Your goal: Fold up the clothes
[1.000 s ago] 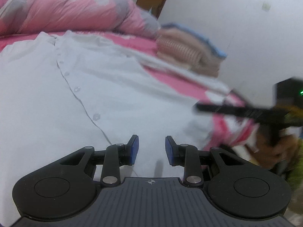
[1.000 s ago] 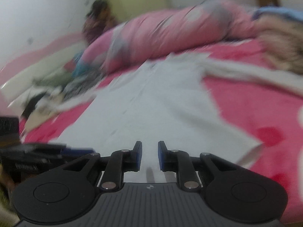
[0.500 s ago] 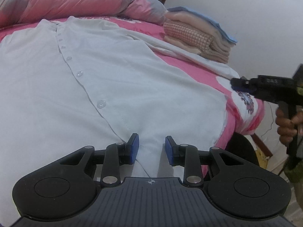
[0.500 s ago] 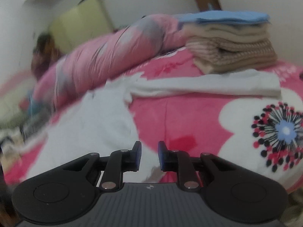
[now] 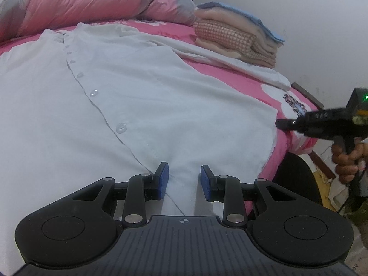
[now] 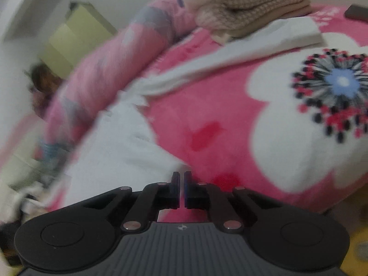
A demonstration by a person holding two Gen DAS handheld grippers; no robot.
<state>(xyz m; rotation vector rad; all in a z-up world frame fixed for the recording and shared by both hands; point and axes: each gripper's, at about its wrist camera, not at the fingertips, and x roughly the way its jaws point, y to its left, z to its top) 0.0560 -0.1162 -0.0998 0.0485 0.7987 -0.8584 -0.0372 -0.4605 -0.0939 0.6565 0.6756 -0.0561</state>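
White cotton, the buttoned shirt [image 5: 142, 105] lies flat on the pink flowered bedspread [image 6: 230, 119]. The left gripper [image 5: 184, 179] hovers level above its hem, jaws apart. The right gripper [image 6: 181, 184], held level by a hand [image 5: 347, 161] near the hem corner, is nearly closed, gripping nothing visible.

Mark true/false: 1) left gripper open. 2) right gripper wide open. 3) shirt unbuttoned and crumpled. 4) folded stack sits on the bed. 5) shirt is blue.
1) True: the left gripper is open over the shirt.
2) False: the right gripper is nearly closed, at the shirt's corner; whether it pinches cloth is unclear.
3) False: it lies flat, buttoned.
4) True: the stack sits on the bed.
5) False: white.
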